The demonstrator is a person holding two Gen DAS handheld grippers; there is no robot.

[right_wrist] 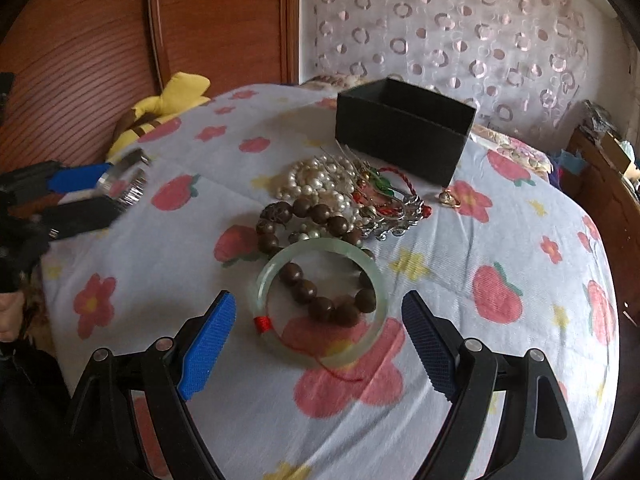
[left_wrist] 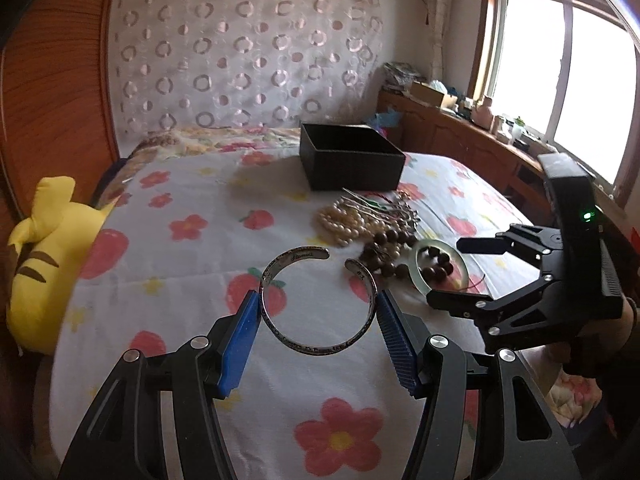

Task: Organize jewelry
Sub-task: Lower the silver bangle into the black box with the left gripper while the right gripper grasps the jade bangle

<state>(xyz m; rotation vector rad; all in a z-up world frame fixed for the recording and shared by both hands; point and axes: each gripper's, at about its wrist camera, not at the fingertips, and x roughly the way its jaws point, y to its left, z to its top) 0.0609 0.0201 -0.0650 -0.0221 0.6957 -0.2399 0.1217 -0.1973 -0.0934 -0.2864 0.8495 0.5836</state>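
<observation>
Left fingers (left_wrist: 318, 316) pinch a silver cuff (left_wrist: 318, 300); right fingers (right_wrist: 318, 344) spread wide, holding nothing.

Right pads flank a jade bangle (right_wrist: 320, 300) on the bed (right_wrist: 440, 280) without touching it; beads (right_wrist: 304, 216) and pearls (right_wrist: 312, 180) are heaped beyond, beside a black box (right_wrist: 404, 128), its inside unseen.

A bed (left_wrist: 192, 208) fills the near ground, spread with a white sheet printed in pink flowers and strawberries. Far behind it hangs a pale curtain (left_wrist: 248, 48) patterned with rings (sheer, by the look of it). On the left stands a reddish wooden panel (left_wrist: 52, 92), with a yellow plush toy (left_wrist: 44, 264) below it. On the right, bright daylight pours through a window (left_wrist: 568, 76) above a cluttered wooden cabinet (left_wrist: 452, 136).
</observation>
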